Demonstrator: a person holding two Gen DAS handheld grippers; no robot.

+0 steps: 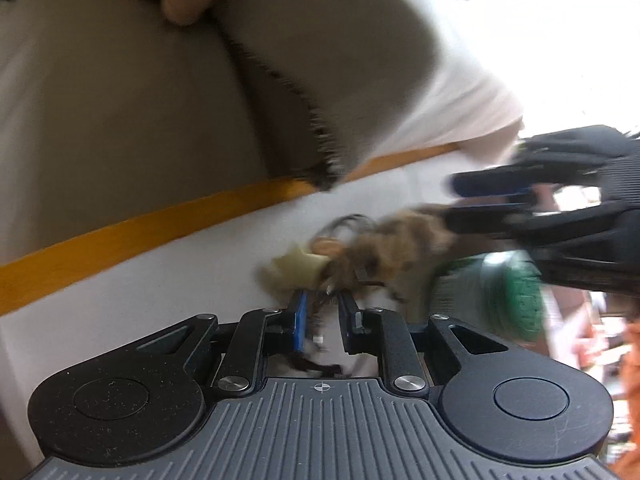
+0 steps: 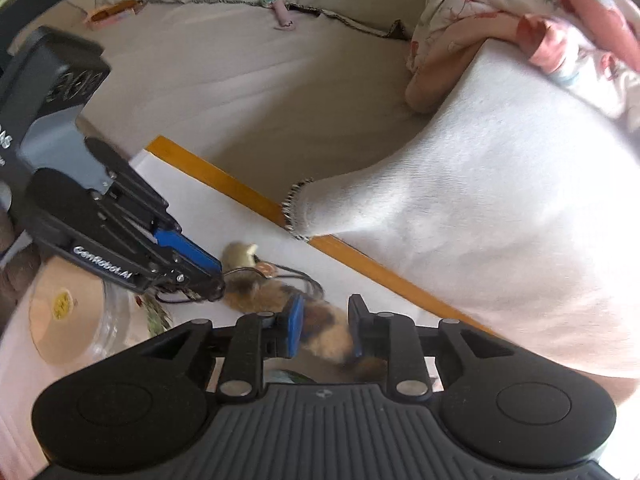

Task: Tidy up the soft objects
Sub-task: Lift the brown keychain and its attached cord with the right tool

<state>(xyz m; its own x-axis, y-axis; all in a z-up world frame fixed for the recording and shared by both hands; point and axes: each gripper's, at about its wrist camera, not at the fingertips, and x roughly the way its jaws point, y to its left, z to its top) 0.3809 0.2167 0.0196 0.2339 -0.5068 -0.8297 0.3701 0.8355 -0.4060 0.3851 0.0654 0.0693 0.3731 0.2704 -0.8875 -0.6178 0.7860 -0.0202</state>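
1. Two tongs are on one thing: a small furry brown-and-tan toy [image 2: 280, 300] with thin dark cords, low over the white surface [image 2: 224, 216]. My right gripper [image 2: 324, 328] has the toy's tail end between its jaws, but they stand loose around the fur, not squeezing it. My left gripper [image 2: 218, 280] is nipped shut on the cords at the toy's head end.
2. Risk, as I judge it: with the right jaws slack, the toy hangs from the cords alone. A quick swing could slip them out of the left pinch, or snag them on my fingers.
3. Just beside the toy lies a clear jar [image 2: 108, 320] with a tan lid [image 2: 60, 312] on its side; I cannot tell what is in it. The swinging toy could knock it rolling.
4. Beyond the orange edge [image 2: 224, 184] lies the beige bed sheet [image 2: 240, 92], with a pale fringed cloth [image 2: 500, 200] draped over it, where the cords could catch.
5. Farthest off, a small pink toy [image 2: 280, 10] lies on the bedding.
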